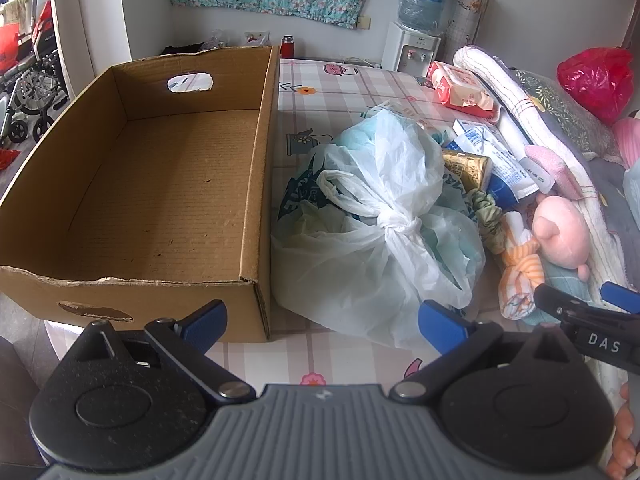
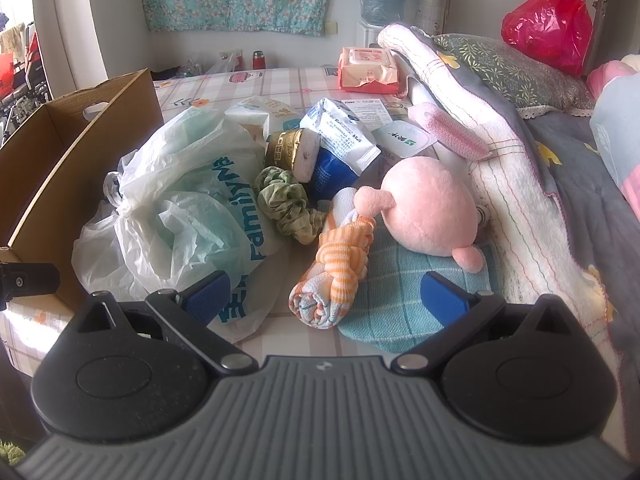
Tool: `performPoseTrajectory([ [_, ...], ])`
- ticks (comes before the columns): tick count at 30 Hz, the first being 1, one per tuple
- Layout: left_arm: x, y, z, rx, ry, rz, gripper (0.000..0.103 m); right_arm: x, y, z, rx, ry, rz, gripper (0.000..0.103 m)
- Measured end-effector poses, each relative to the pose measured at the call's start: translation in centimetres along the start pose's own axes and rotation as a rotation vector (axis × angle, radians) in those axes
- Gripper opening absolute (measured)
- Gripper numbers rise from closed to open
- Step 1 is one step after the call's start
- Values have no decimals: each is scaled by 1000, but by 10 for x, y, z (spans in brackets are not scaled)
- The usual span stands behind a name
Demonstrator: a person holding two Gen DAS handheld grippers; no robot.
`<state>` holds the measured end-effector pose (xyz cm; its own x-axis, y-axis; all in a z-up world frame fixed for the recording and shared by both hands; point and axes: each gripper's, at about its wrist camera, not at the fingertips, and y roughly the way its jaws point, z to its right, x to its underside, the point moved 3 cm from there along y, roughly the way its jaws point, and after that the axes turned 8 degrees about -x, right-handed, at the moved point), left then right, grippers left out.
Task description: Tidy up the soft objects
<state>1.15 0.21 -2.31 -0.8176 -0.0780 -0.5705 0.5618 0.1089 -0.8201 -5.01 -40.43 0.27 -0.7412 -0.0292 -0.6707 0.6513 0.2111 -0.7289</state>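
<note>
**Soft things heaped beside an empty cardboard box**

Plush toy (image 2: pixel 430 210), pink and round, lies on a folded teal checked cloth (image 2: pixel 400 300) on the worktop (image 2: pixel 280 80). Touching its left side is a knotted orange-striped cloth roll (image 2: pixel 334 268), with a green scrunchie (image 2: pixel 286 202) just beyond. Left of these sits a tied white plastic bag (image 1: pixel 380 224), touching the outer wall of the open cardboard box (image 1: pixel 152 200), which has nothing inside. Behind the heap lie a gold tube (image 2: pixel 290 148), a blue-and-white packet (image 2: pixel 344 136) and an orange wipes pack (image 2: pixel 368 70). A white towel (image 2: pixel 508 184) runs along the right edge.

Left tongs (image 1: pixel 322 324) are spread wide, holding nothing, before the bag and box corner. Right tongs (image 2: pixel 324 298) are likewise spread wide and empty, low over the cloth roll and teal cloth.
</note>
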Motion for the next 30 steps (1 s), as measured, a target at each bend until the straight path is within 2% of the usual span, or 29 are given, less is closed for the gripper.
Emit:
performPoseTrajectory([
  [30,0,4,-2,-3,2,-7,102,1,2,1,-4,3,-4,102],
])
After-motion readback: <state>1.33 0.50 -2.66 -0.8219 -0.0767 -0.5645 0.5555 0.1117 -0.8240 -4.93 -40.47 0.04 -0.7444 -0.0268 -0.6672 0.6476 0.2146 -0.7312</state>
